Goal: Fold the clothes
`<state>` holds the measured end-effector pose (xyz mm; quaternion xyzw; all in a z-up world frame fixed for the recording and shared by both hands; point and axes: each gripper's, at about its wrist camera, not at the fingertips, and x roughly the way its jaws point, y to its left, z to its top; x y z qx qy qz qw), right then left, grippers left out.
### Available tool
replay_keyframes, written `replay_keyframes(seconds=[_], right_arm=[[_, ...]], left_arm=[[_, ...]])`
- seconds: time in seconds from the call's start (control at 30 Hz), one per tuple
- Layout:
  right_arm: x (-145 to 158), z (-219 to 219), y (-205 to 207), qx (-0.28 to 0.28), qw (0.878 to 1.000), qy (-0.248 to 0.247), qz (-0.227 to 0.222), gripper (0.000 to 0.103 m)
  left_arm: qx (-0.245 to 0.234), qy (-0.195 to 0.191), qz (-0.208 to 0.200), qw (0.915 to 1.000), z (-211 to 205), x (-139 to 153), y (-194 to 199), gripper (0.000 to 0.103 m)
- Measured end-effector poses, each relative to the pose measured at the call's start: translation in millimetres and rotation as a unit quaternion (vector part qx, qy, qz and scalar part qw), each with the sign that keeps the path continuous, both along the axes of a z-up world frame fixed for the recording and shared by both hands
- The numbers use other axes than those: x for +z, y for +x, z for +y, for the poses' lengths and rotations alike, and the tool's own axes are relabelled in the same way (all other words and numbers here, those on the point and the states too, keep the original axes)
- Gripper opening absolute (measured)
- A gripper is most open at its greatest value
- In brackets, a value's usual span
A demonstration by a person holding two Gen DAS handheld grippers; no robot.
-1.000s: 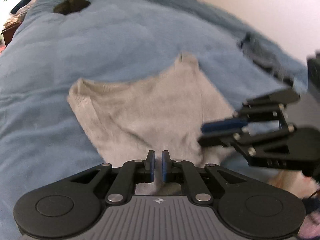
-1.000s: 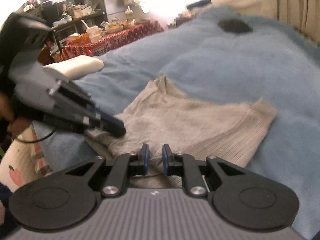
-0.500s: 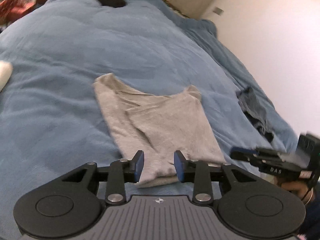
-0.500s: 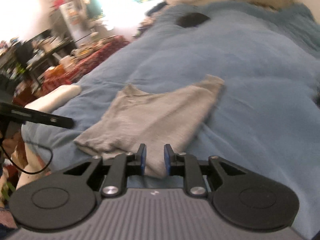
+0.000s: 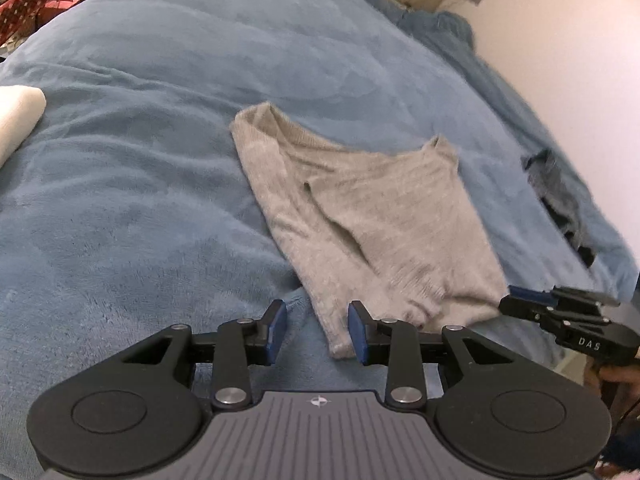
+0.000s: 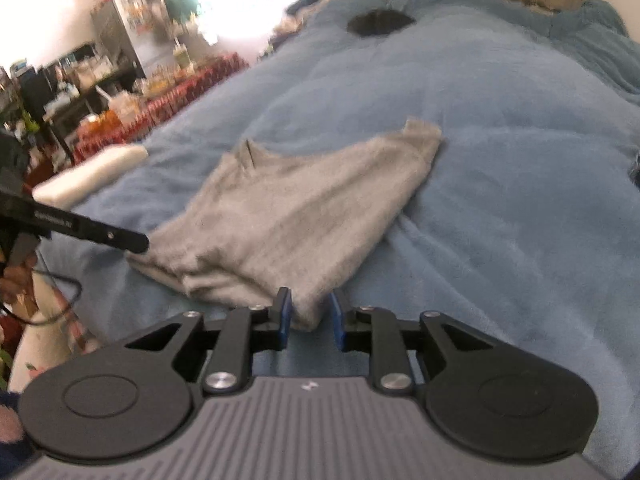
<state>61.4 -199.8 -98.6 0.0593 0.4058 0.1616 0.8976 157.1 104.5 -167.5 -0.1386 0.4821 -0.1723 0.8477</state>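
A grey knit garment (image 5: 360, 208) lies folded on the blue blanket (image 5: 140, 200), its shoulders toward the far side. My left gripper (image 5: 316, 328) stands open at its near left corner; the corner tip lies loose between the jaws, by the right pad. My right gripper (image 6: 310, 316) hovers at the near right corner (image 6: 306, 312), jaws narrowly open, fabric between them but not pinched. Each gripper shows in the other's view: the right one (image 5: 520, 296) beside the hem, the left one (image 6: 136, 242) at the garment's (image 6: 304, 208) left edge.
A dark blue garment (image 5: 560, 200) lies crumpled near the bed's right edge by the wall. A white folded item (image 5: 16, 120) sits at the left. A black object (image 6: 378, 22) rests far up the bed. A cluttered table with a red cloth (image 6: 160, 96) stands beyond the left side.
My left jaws went from shut to open. Both grippers drew apart sideways to opposite near corners of the garment, and both views rolled. The garment now lies flat and still.
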Motion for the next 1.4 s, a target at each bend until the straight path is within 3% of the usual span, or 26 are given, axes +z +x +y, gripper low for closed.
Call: replay_keyframes(seconds=[0.23, 0.43, 0.53, 0.67, 0.77, 0.8, 1.0, 1.4], right_arm=[[-8, -1, -6, 0.003, 1.000, -0.006, 0.009, 0.023], [9, -1, -10, 0.018, 1.000, -0.003, -0.017, 0.024], [19, 3, -8, 0.037, 0.999, 0.005, -0.031, 0.017], [19, 36, 7, 0.083, 0.995, 0.002, -0.049, 0.015], [17, 63, 20, 0.109, 0.993, 0.004, -0.051, 0.015], [16, 72, 25, 0.117, 0.992, 0.005, -0.052, 0.015], [8, 123, 42, 0.163, 0.985, -0.019, -0.052, 0.014], [-32, 156, 51, 0.155, 0.986, -0.053, -0.017, 0.011]], left_arm=[[-0.010, 0.035, 0.003, 0.9993, -8, -12, -9, 0.033], [-0.011, 0.030, -0.020, 0.9993, -9, 14, -9, 0.030], [-0.016, 0.028, -0.042, 0.9986, -7, 24, -3, 0.027], [-0.021, -0.011, -0.047, 0.9986, -8, 15, 15, 0.010], [-0.010, 0.031, -0.038, 0.9987, -13, 1, 30, 0.005], [-0.005, 0.047, -0.035, 0.9983, -15, -4, 35, 0.005], [-0.001, 0.051, -0.024, 0.9984, -16, -10, 35, 0.006], [-0.019, 0.062, -0.022, 0.9976, -16, -21, 15, 0.006]])
